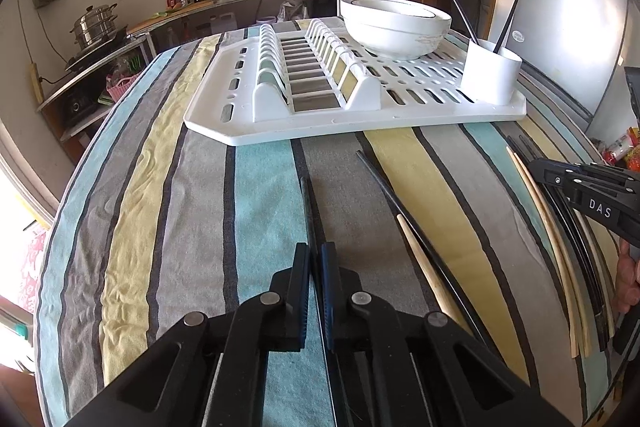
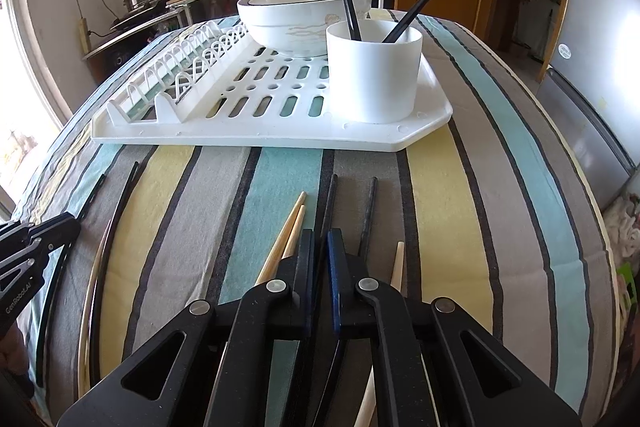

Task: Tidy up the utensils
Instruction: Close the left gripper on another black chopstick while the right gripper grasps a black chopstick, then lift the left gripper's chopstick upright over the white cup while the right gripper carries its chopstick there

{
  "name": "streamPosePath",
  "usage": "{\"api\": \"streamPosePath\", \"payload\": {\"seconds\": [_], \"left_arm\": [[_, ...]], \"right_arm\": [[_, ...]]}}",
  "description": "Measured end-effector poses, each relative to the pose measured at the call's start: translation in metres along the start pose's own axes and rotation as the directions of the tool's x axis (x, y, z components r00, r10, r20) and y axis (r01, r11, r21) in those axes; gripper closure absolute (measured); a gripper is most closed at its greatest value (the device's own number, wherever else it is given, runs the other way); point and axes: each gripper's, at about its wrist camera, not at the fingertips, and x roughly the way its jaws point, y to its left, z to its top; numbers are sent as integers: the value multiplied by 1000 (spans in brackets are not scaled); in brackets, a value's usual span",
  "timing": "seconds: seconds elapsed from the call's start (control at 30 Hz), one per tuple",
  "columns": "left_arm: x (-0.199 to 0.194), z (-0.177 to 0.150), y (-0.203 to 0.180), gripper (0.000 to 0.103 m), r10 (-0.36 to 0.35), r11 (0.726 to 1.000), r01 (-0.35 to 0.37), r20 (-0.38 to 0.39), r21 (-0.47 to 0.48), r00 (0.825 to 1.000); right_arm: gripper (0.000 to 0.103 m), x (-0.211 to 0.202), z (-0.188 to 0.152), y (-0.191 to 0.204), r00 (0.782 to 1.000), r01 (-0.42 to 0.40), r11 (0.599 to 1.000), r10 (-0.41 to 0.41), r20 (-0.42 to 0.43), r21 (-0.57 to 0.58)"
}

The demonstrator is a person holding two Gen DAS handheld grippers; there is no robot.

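Chopsticks: black and pale wooden ones lie scattered on the striped tablecloth (image 1: 260, 195) before the rack.
Left gripper (image 1: 316, 255): clamped on one black chopstick (image 1: 307, 203).
Right gripper (image 2: 320, 243): closed around another black chopstick (image 2: 330, 195).
Cup (image 2: 374, 67): white, on the dish rack (image 2: 248, 135), holding two black chopsticks.
Bowls (image 2: 296, 15): stacked behind the cup.

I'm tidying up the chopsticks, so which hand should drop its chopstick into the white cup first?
Right, probably. Both the left gripper and right gripper hold a black chopstick, but in the right wrist view the white cup stands straight ahead and closer; in the left view it sits far off to the right.
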Motion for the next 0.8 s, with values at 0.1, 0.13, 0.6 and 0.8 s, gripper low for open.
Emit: {"api": "streamPosePath", "payload": {"seconds": [0.1,0.13,0.6,0.8], "left_arm": [[0,2,4,98,-28,999,28,-12,-18,1000],[-1,2,5,98,-46,999,46,-15,-26,999],[-56,27,9,99,-133,990,138,108,-39,985],[-89,37,6,99,-151,987,158,179,-25,972]], "right_arm": [[97,-3,0,0,1000,-29,1000,29,1,9],[97,-4,0,0,999,-33,999,33,5,9],[98,-59,12,-7,985,-99,994,92,145,43],[98,-94,19,-8,968,-114,993,102,229,40]]}}
